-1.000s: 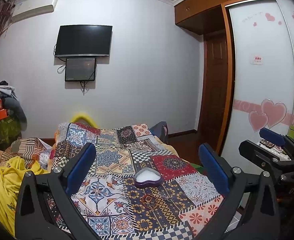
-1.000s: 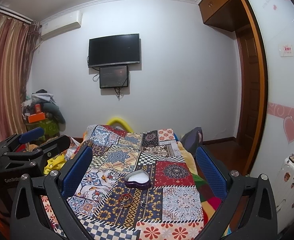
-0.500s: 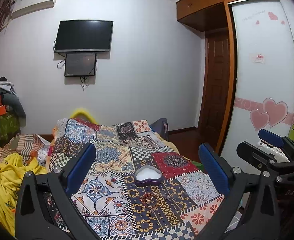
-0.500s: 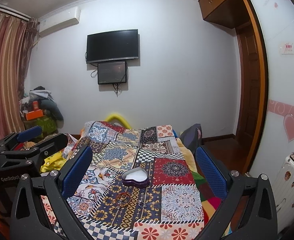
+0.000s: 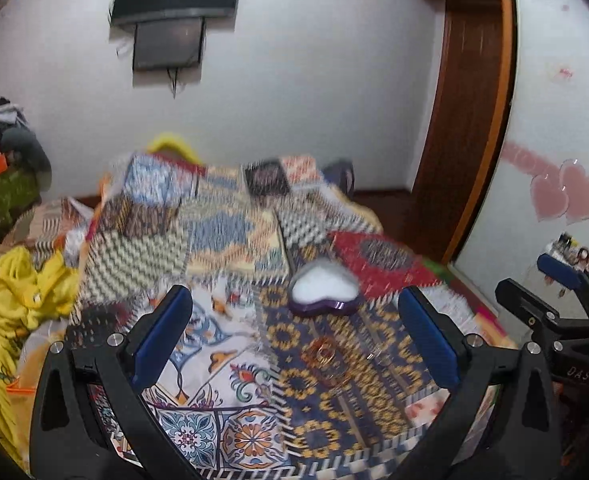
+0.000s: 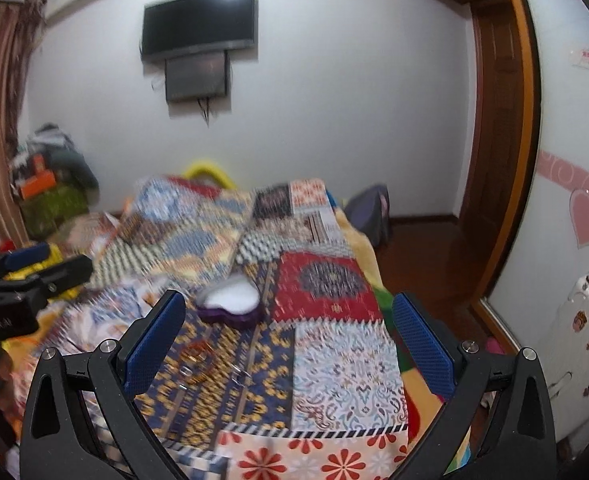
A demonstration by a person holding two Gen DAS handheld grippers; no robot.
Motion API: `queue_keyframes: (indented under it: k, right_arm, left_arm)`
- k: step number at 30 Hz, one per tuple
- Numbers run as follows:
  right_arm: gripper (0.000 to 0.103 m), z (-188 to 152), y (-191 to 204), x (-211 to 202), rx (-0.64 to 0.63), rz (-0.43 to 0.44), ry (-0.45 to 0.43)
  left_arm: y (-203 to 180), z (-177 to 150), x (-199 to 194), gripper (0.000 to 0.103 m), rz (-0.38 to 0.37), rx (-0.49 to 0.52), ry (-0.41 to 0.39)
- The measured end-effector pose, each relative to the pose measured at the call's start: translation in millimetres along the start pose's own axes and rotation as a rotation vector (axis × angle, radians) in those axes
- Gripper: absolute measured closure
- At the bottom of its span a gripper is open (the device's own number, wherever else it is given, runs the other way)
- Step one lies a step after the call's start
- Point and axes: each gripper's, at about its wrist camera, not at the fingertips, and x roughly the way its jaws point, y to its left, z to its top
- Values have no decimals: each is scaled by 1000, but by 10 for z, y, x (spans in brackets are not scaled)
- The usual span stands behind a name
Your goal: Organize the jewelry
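Observation:
A purple heart-shaped box [image 5: 323, 291] with a white inside lies open on the patchwork bedspread [image 5: 222, 240]; it also shows in the right wrist view [image 6: 230, 303]. Nearer me lie gold bangles and rings [image 5: 326, 356], which also show in the right wrist view [image 6: 198, 356], with small rings [image 6: 240, 376] beside them. My left gripper [image 5: 294, 332] is open and empty above the near end of the bed. My right gripper [image 6: 290, 332] is open and empty beside it. Both views are blurred.
Yellow clothes [image 5: 18, 300] are piled left of the bed. A wardrobe with heart stickers [image 5: 566, 196] and a white suitcase [image 6: 574, 340] stand on the right. A television [image 6: 198, 20] hangs on the far wall. A wooden door [image 6: 498, 120] is at the back right.
Both grippers have tilted down and moved closer to the bed; the box and the jewelry look larger and lower in view. Both stay open.

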Motion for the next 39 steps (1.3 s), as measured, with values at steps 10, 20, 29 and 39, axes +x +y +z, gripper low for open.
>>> queue_keyframes:
  k: [10,20,29,39]
  right_arm:
    - [1,-360,-25,628,-37,44,209]
    - [31,-550,170,1041,-69,221,342]
    - [64,-606,321,1240,-117,282,370]
    - [85,-605,272,1239,-98,318,380]
  left_arm:
    - [164,-429,840,19,-11,-17,287]
    - [55,-645,962,32,-39,66,348]
    - [-66,-724,982,64,-130,71,404]
    - [-267,-871,986,80,-190,83,445]
